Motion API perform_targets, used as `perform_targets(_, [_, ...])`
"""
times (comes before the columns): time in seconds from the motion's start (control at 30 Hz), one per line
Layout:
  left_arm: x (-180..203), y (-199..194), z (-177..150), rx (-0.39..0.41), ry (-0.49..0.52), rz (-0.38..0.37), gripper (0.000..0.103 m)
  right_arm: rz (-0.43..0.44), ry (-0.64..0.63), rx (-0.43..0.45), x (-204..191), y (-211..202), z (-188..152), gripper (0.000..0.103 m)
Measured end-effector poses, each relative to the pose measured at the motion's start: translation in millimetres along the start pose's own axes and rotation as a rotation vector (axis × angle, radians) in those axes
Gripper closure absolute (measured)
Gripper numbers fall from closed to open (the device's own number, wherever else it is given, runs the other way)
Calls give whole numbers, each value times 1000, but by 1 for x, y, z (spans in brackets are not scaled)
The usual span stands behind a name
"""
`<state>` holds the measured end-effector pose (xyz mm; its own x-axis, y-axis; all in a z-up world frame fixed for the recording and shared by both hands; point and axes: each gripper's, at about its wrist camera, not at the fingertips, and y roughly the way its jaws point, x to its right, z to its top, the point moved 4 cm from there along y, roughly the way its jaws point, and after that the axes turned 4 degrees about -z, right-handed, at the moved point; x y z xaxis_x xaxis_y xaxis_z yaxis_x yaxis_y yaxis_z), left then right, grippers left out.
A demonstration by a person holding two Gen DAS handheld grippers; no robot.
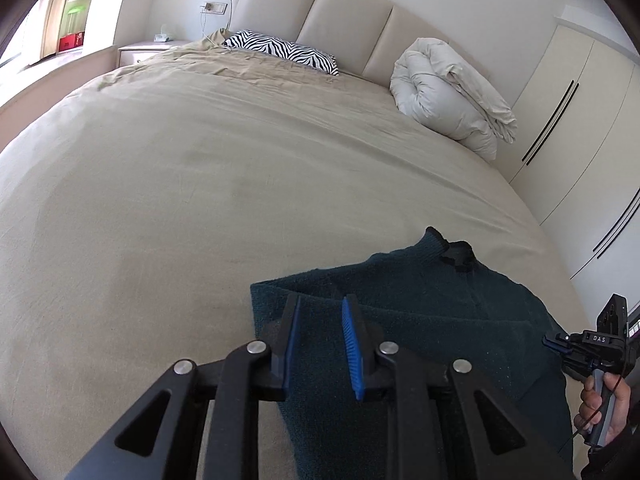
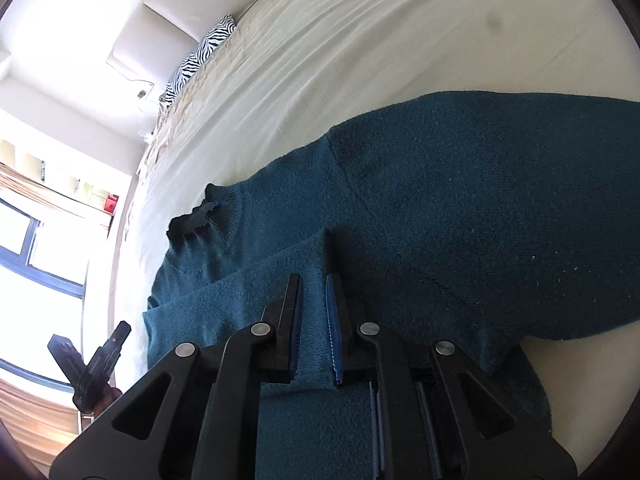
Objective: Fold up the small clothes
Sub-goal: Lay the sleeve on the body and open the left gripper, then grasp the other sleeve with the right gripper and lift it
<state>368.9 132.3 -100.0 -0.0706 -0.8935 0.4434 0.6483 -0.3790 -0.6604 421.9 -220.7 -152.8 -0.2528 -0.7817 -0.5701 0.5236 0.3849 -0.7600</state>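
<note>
A dark green sweater [image 1: 440, 320] lay spread on the big bed [image 1: 200, 180]. The bed had a tan sheet, and the sheet around the sweater was bare. The sweater's neck hole pointed toward the head of the bed. Part of the sweater was folded over on itself, so we saw a second layer lying on top.

Our left tool [image 1: 323, 300] hung over the left edge of the sweater, pointing down at a slant. Its two blue pads stood a little way apart, with a narrow gap. Green cloth showed in that gap, and a small ridge of cloth ran up to the tips. We could not tell if the pads were pinching the cloth or only sitting above it.

Our right tool [image 2: 313, 278] was at the other side of the sweater. Its pads were almost together, and a strip of green cloth filled the thin gap between them. The cloth bunched up into a little ridge just past the tips, so this tool was holding the sweater.

A hand [image 1: 604, 412] gripped the handle of the right tool, just past the sweater's right edge.

Far beyond the sweater, a zebra pillow [image 1: 280, 50] and a rolled-up quilt [image 1: 448, 92] sat by the headboard.
</note>
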Motion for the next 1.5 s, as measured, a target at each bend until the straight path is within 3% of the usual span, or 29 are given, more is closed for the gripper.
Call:
perform_targets(0.07, [-15, 29, -8, -91, -51, 6, 80, 69, -11, -10, -8, -4, -4, 91])
perform_targets(0.1, [-19, 41, -16, -106, -52, 17, 88, 89, -20, -19, -11, -3, -7, 91])
perform_targets(0.13, [-23, 40, -19, -67, -54, -1, 91, 92, -32, -37, -14, 1, -12, 91])
perform_targets(0.23, [-20, 23, -17, -53, -81, -1, 94, 53, -53, -77, -12, 9, -25, 90])
perform_targets(0.37, [5, -4, -24, 5, -17, -40, 93, 228, -34, -70, -21, 5, -36, 89])
perform_targets(0.4, [8, -1, -30, -19, -6, -30, 93, 252, -28, -76, -22, 7, -37, 87])
perform_targets(0.43, [9, 9, -39, -65, 11, -7, 93, 255, -11, -88, -20, 12, -38, 75])
perform_targets(0.47, [7, 21, -48, -114, 26, 13, 91, 229, 19, -109, -13, 21, -39, 54])
perform_targets(0.53, [7, 22, -54, -73, 47, 10, 91, 260, 70, -117, -1, 31, -40, 58])
perform_targets(0.6, [8, 15, -50, -76, 10, 15, 90, 265, 84, -95, 2, 19, -42, 55])
perform_targets(0.7, [19, -6, -50, -43, 11, 9, 73, 249, 64, -16, 12, -16, -46, 52])
perform_targets(0.83, [39, -42, -61, 23, 3, -21, 36, 223, 154, 109, 68, -79, -47, 52])
perform_targets(0.93, [59, -55, -75, 25, 14, -64, 33, 152, 294, 224, 138, -128, -48, 52])
perform_targets(1.03, [78, -50, -90, -25, 15, -101, 33, 84, 488, 337, 220, -177, -55, 51])
perform_targets(1.13, [95, -40, -101, -66, -1, -134, 33, 83, 658, 428, 285, -214, -65, 52])
perform_targets(1.5, [134, -10, -104, -131, -38, -196, 33, 120, 821, 526, 373, -241, -29, 54])
